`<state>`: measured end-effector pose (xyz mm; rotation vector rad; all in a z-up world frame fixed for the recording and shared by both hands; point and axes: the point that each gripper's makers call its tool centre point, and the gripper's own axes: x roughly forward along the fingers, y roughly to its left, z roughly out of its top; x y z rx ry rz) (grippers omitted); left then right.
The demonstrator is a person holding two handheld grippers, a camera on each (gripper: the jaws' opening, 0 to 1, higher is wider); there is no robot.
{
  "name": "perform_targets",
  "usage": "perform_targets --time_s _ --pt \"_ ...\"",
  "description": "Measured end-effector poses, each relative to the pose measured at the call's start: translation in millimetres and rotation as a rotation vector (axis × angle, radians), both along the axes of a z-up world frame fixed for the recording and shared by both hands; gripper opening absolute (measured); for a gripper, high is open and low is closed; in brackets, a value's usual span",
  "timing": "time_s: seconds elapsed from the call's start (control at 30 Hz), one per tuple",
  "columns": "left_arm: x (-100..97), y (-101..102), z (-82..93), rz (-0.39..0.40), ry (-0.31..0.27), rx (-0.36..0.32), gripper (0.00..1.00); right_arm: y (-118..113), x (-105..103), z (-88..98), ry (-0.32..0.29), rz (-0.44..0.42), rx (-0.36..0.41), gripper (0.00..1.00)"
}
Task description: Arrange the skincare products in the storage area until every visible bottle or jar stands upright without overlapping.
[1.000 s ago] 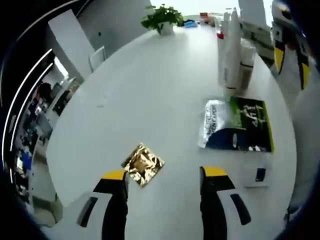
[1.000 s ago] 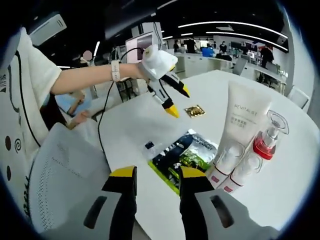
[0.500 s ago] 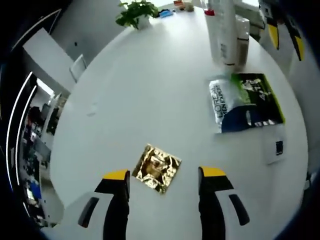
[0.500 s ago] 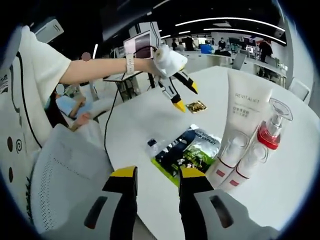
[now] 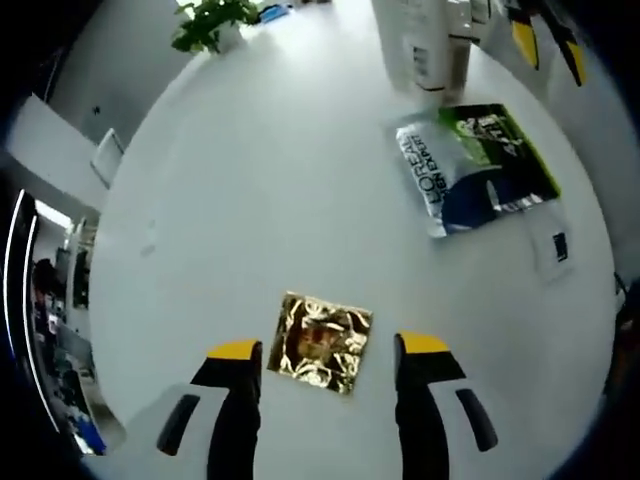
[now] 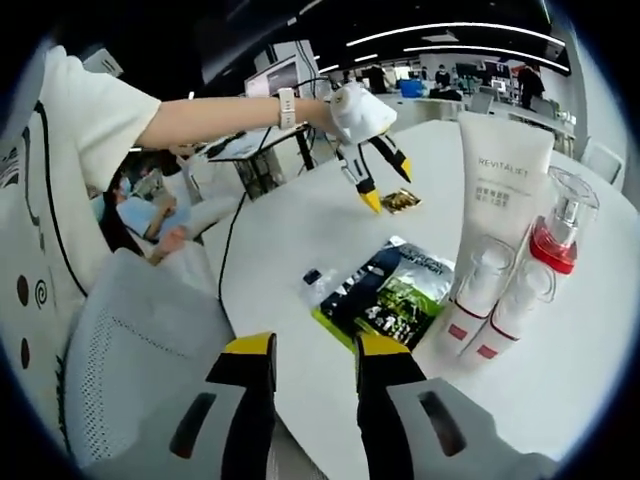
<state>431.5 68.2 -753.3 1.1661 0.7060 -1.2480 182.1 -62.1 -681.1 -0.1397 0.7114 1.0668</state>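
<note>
- Office desks and strip lights lie behind a round white worktop (image 5: 250, 180).
- Left tongs (image 5: 328, 352) hang with jaws apart over a gold foil sachet (image 5: 320, 342) lying flat between them.
- Just beyond, a dark flat pouch (image 6: 385, 292) lies on its side.
- Upright already, I'd say: the white tube (image 6: 497, 190), small pump bottles (image 6: 475, 300) and red-collared bottle (image 6: 556, 250), bunched close.
- Right tongs (image 6: 312, 348) wait spread, holding nothing.

the left gripper (image 5: 328, 350) and the right gripper (image 6: 311, 350) each have black fingers capped with yellow tips on pale grey-white bodies with dark oval slots. the person wears a white short-sleeved top (image 6: 85, 130) with dark line markings and a pale wristband (image 6: 287, 107); a black cable (image 6: 236, 215) hangs below the arm.
</note>
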Motion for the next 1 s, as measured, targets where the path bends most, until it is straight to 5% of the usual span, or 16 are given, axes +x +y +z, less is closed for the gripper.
perform_targets --time_s 0.47,0.6,1.0 --pt "-2.9 -7.3 -7.7 -0.062 0.14 0.022 0.46 0.1 0.0 -5.9 0.038 -0.002 0.009 0.3" --pt "-4.2 -6.8 -12.7 -0.065 0.228 0.048 0.41 1.4 -0.6 -7.4 0.047 0.001 0.008 0.3" --pt "5.0 7.4 -19.8 -0.172 0.238 0.169 0.43 6.4 1.6 -7.9 0.061 0.002 0.016 0.28"
